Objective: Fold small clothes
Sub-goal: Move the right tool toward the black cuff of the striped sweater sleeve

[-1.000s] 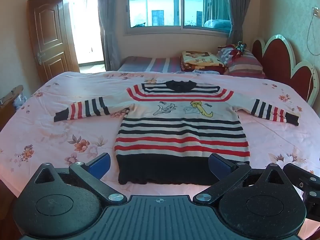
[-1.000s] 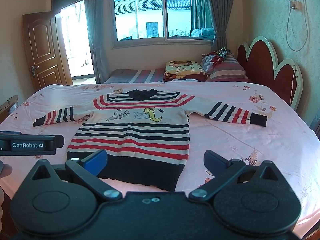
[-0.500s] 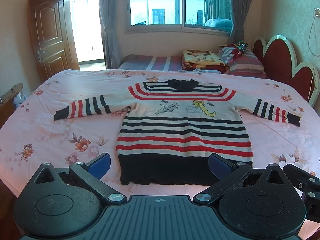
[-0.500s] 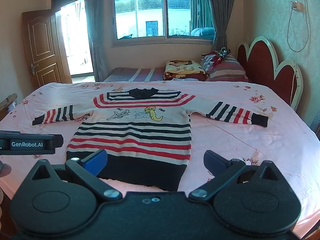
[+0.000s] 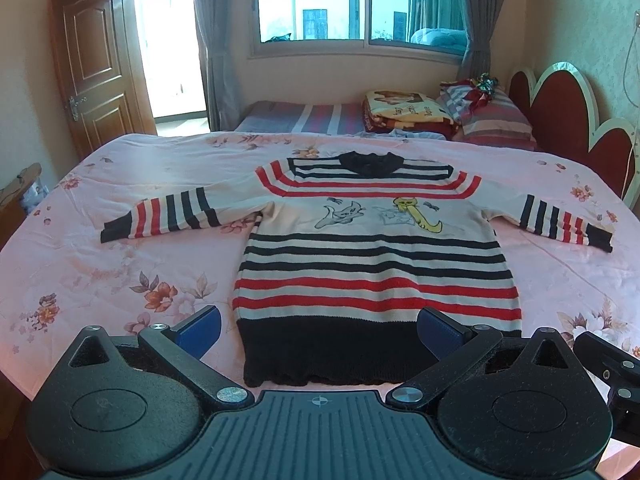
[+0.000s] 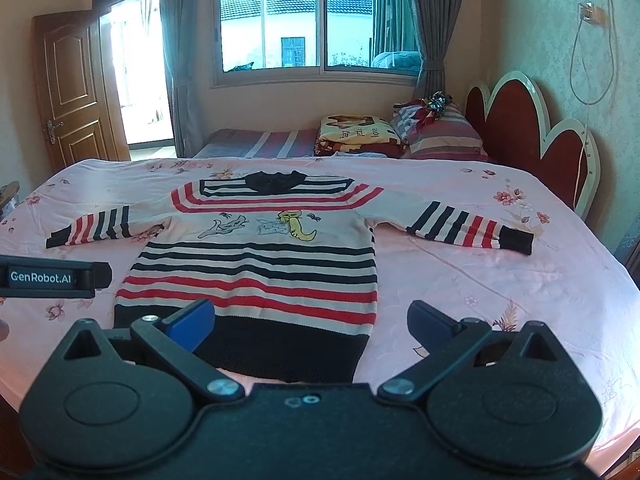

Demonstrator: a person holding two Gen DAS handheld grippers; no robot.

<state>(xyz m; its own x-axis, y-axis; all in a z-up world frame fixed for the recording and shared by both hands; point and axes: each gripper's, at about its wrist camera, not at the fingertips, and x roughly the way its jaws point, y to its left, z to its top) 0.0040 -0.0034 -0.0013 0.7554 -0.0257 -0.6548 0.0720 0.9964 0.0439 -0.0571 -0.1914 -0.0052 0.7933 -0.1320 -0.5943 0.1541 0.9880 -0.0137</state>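
A small striped sweater [image 5: 372, 264] with red and black bands and cartoon cats lies flat, front up, sleeves spread, on the pink floral bed [image 5: 100, 272]. It also shows in the right wrist view [image 6: 256, 264]. My left gripper [image 5: 318, 330] is open and empty, held above the sweater's black hem. My right gripper [image 6: 310, 320] is open and empty, above the hem's right part. The left gripper's body [image 6: 52, 278] shows at the left edge of the right wrist view.
Folded blankets [image 5: 408, 114] and striped pillows [image 5: 492, 120] lie at the bed's far side by the red headboard [image 5: 560, 120]. A wooden door [image 5: 96, 68] stands open at the far left. A window [image 5: 360, 4] is behind.
Both grippers have moved slightly forward toward the sweater; it looks a little larger and lower in view. Both stay open.
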